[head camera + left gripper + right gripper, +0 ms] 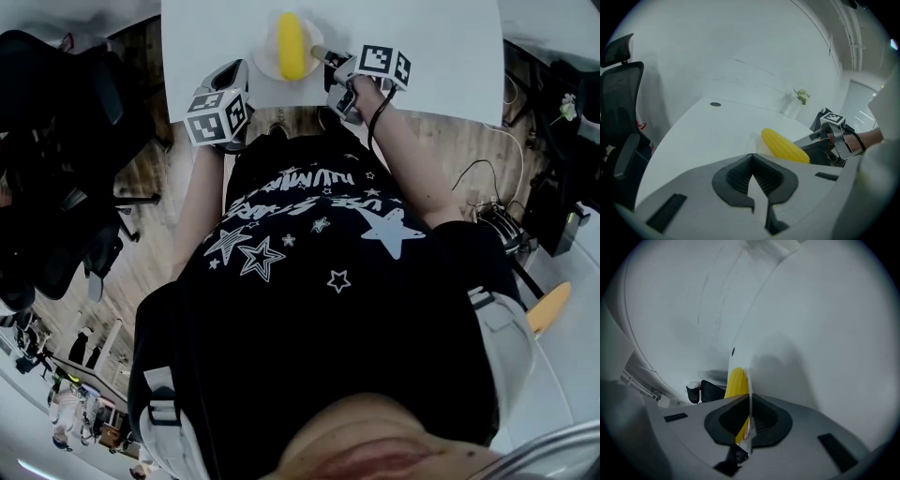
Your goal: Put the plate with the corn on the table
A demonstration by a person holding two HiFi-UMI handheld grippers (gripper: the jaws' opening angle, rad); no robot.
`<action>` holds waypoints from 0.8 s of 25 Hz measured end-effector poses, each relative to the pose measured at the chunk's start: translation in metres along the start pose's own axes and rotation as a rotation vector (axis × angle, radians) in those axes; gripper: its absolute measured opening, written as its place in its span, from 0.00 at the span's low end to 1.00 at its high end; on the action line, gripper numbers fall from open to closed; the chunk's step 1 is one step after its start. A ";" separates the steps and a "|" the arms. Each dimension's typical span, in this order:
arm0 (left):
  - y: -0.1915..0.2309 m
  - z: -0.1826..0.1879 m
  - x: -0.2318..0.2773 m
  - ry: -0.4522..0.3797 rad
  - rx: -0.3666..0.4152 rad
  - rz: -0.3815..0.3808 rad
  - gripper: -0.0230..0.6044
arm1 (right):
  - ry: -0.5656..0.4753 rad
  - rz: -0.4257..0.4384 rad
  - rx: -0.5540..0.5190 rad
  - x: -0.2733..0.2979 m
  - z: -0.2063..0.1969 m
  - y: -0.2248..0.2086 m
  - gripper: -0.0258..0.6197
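Observation:
A yellow corn cob [291, 45] lies on a small white plate [265, 42] over the near edge of the white table [441, 56]. I cannot tell whether the plate touches the tabletop. My left gripper [247, 67] is shut on the plate's left rim, my right gripper [328, 56] on its right rim. In the left gripper view the corn [785, 146] and plate [757, 143] sit just past the jaws [752, 180], with the right gripper [820, 140] beyond. In the right gripper view the plate [749, 380] shows edge-on between the jaws [749, 416], the corn [737, 383] behind it.
A black office chair [56, 187] stands at the left on the wooden floor. Cables [487, 187] and dark equipment lie at the right. The table has a round hole [715, 104] further back, and a small plant [801, 96] stands beyond it.

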State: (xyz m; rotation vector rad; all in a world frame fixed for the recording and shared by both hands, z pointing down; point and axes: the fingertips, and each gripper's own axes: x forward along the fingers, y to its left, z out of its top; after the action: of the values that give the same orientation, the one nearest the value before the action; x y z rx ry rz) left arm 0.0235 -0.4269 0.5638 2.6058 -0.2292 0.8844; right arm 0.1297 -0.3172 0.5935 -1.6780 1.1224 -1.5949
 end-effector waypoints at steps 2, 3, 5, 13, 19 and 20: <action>-0.002 0.000 0.000 0.001 0.005 -0.005 0.04 | 0.004 -0.029 -0.022 0.001 0.001 -0.001 0.06; -0.003 0.000 0.000 0.001 0.009 -0.008 0.04 | 0.006 -0.045 -0.032 0.001 0.001 -0.002 0.07; -0.006 0.000 0.000 0.003 0.014 -0.011 0.04 | 0.009 -0.076 -0.051 -0.001 0.002 -0.007 0.08; -0.007 -0.004 -0.002 0.006 0.026 -0.012 0.04 | 0.001 -0.204 -0.100 -0.001 -0.001 -0.021 0.12; -0.009 -0.007 -0.005 0.003 0.034 -0.022 0.04 | -0.005 -0.293 -0.184 -0.003 0.000 -0.021 0.15; -0.009 -0.008 -0.006 0.001 0.035 -0.024 0.04 | -0.007 -0.316 -0.204 -0.003 0.000 -0.021 0.15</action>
State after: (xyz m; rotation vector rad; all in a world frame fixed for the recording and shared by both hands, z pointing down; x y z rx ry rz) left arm 0.0167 -0.4155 0.5627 2.6348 -0.1836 0.8889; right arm 0.1337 -0.3044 0.6097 -2.0783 1.0872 -1.7064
